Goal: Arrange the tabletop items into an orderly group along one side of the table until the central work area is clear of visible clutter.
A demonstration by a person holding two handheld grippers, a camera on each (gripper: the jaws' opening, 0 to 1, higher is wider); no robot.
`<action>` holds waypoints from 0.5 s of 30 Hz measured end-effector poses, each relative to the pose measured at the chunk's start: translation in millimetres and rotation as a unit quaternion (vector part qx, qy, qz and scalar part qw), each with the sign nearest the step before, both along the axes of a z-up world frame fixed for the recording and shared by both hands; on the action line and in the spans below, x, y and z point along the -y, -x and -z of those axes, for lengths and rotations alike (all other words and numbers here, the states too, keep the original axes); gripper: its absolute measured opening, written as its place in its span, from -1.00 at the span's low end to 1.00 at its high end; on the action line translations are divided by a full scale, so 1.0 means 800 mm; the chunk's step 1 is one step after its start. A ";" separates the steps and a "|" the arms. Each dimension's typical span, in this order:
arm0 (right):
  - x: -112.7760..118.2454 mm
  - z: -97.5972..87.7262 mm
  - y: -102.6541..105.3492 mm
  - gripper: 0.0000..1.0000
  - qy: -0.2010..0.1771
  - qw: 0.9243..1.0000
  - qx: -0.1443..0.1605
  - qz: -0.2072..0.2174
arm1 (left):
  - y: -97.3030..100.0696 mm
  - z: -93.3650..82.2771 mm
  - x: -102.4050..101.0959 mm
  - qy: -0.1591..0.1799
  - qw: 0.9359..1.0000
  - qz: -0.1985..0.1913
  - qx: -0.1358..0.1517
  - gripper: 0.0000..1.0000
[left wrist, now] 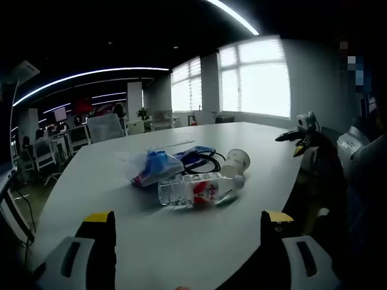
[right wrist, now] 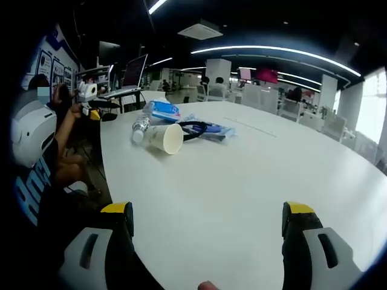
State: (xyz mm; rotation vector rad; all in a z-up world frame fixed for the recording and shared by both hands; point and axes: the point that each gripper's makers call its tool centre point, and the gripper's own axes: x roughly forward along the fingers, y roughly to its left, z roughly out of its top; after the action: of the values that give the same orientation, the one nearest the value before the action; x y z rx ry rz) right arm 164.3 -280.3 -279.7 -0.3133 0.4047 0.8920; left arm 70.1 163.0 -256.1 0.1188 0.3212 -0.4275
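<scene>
A clear plastic water bottle (left wrist: 198, 189) with a red and white label lies on its side on the white table (left wrist: 181, 241). Behind it lie a blue and white plastic packet (left wrist: 154, 167), a coiled black cable on a blue wrapper (left wrist: 202, 158) and a tipped paper cup (left wrist: 236, 162). My left gripper (left wrist: 188, 232) is open, short of the bottle, nothing between its jaws. In the right gripper view the same cluster sits far off: paper cup (right wrist: 164, 138), bottle (right wrist: 139, 128), packet (right wrist: 163, 110), cable (right wrist: 202, 128). My right gripper (right wrist: 207, 223) is open over bare table (right wrist: 242, 181).
A person (right wrist: 36, 151) sits at the table's edge near the cluster. Another gripper-like device (left wrist: 300, 130) shows beyond the table's right edge. Office chairs (left wrist: 103, 127) and desks stand behind the table, windows (left wrist: 254, 78) further back.
</scene>
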 end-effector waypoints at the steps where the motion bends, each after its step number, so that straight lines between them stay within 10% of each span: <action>1: 0.000 0.000 0.000 1.00 0.001 1.000 0.001 0.000 | 0.000 0.000 0.001 0.001 1.000 0.001 0.000 0.98; 15: 0.000 -0.005 0.002 1.00 -0.002 1.000 0.005 -0.002 | 0.001 -0.004 -0.003 -0.002 1.000 -0.005 0.001 0.98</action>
State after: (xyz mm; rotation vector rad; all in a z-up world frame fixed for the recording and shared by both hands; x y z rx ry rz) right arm 163.0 -280.1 -275.3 -0.3158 0.3928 0.8949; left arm 69.0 165.7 -252.6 0.1221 0.3213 -0.4175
